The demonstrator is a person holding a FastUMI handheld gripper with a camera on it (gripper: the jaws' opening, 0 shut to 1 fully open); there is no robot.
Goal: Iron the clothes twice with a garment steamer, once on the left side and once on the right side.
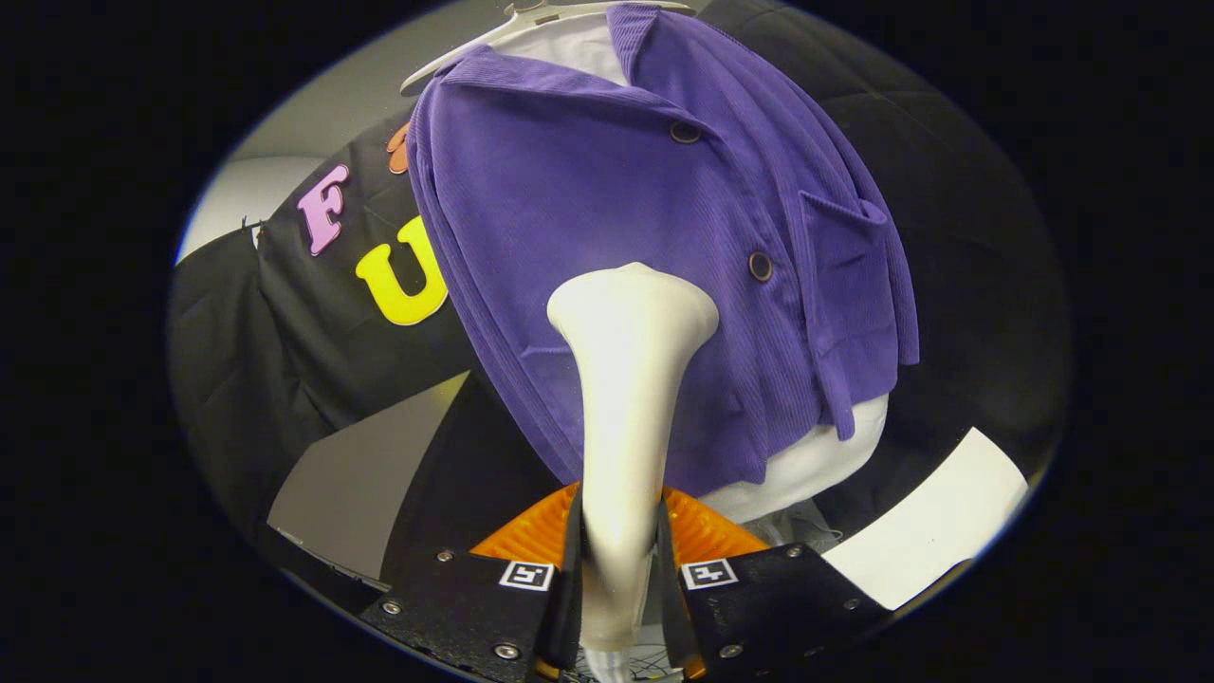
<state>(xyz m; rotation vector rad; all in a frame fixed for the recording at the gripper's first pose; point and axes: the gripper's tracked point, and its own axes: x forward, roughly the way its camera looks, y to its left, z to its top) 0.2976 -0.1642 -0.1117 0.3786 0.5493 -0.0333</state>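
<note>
A purple corduroy jacket [607,218] hangs on a white hanger [531,19] over a white garment [816,455] that shows at the collar and below the hem. It has dark buttons and a chest pocket. My gripper [618,569] is shut on the white garment steamer [628,398], both fingers pressing its handle. The steamer's flared head points up at the jacket's lower front, left of the button line; whether it touches the cloth I cannot tell.
The black cloth wall hangs behind and beside the jacket. A grey panel [365,484] lies to the lower left of the fingers and a white sheet [934,531] to the lower right.
</note>
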